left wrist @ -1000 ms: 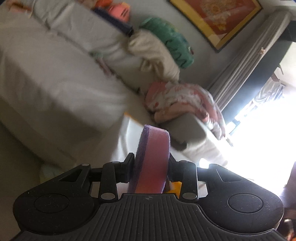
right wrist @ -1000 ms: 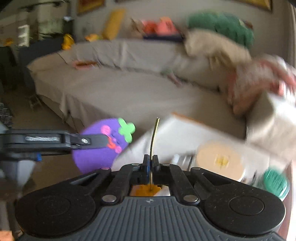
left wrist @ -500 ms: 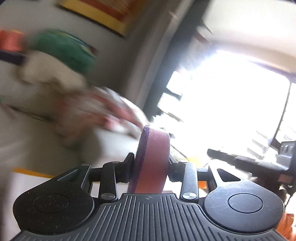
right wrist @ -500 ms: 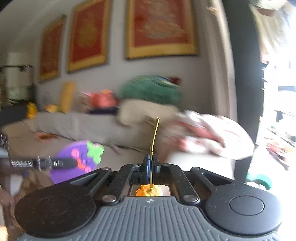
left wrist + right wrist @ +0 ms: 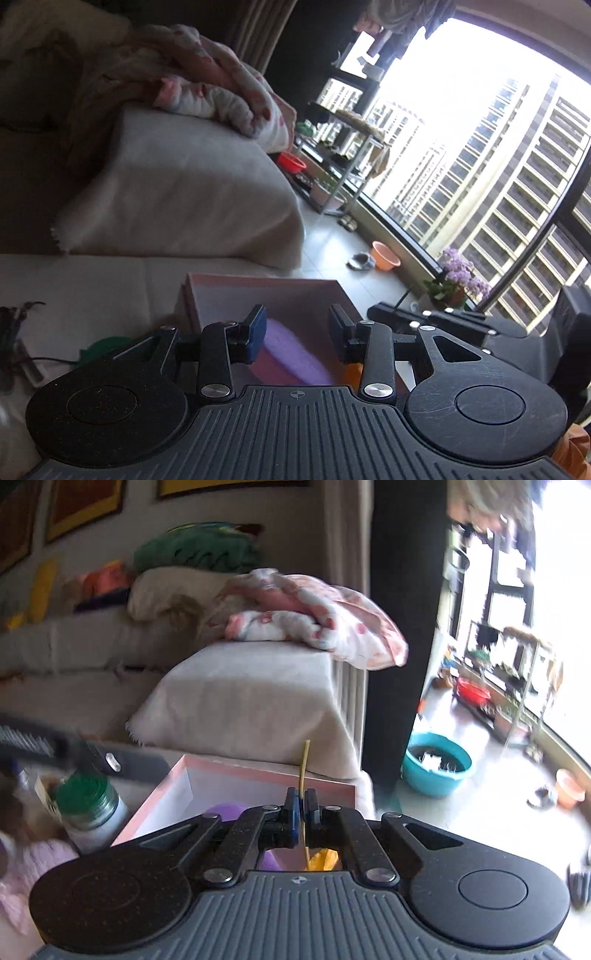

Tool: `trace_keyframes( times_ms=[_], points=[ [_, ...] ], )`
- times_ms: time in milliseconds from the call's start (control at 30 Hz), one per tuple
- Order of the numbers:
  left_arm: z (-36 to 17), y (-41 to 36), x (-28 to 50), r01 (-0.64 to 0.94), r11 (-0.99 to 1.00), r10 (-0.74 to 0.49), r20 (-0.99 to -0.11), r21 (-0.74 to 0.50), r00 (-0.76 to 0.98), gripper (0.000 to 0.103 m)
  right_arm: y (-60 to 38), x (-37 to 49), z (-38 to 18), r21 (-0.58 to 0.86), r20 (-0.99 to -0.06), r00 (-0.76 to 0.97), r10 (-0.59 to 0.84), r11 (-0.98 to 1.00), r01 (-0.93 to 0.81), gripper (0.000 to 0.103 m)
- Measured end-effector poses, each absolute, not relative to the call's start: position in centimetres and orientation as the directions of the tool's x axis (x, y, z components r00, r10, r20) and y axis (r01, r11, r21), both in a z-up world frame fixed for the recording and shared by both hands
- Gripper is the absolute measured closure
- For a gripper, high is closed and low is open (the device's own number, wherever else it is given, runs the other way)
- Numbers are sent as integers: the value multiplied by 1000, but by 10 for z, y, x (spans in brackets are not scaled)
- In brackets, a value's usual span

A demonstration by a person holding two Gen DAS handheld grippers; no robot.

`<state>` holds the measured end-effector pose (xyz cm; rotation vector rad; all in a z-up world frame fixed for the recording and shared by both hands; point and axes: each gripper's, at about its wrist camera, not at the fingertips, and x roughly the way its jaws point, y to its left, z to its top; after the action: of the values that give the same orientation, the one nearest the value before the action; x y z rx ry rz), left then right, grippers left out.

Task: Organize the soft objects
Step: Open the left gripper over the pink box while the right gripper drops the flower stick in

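Note:
A pink box (image 5: pixel 258 282) with a white inside sits under both grippers. The purple round plush (image 5: pixel 295 354) lies low in it, tilted and blurred. My left gripper (image 5: pixel 297 326) hangs over it with its pads apart and not pressing on the plush. In the right wrist view the plush (image 5: pixel 225 808) shows inside the box (image 5: pixel 258 770), clear of the left gripper's fingers (image 5: pixel 122 766). My right gripper (image 5: pixel 303 812) pinches a thin yellow stalk (image 5: pixel 304 760), and its jaws are opening slightly. An orange-yellow soft piece (image 5: pixel 325 860) hangs below it over the box.
A cloth-covered sofa arm (image 5: pixel 184 184) with a pink-and-white blanket (image 5: pixel 207 85) stands right behind the box. A green-lidded jar (image 5: pixel 88 805) is left of the box. On the floor by the window are a teal basin (image 5: pixel 436 764), an orange bowl (image 5: pixel 386 254) and a potted orchid (image 5: pixel 458 280).
Both grippers swung right from the sofa to above the pink box. The purple plush, upright between the left pads before, now lies low in the box. The right gripper still holds the stalk.

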<state>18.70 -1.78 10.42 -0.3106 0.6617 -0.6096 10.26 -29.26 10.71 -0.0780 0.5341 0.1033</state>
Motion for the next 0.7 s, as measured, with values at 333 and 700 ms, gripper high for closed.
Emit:
trace_keyframes(
  times_ms=[333, 700],
  points=[
    [145, 104, 88, 259, 904, -381, -361, -341, 852, 62, -244, 53, 107, 5, -446, 827, 342, 925, -379, 38],
    [112, 198, 21, 35, 936, -192, -425, -350, 884, 62, -163, 3, 97, -138, -484, 768, 418, 831, -539, 27]
  ],
)
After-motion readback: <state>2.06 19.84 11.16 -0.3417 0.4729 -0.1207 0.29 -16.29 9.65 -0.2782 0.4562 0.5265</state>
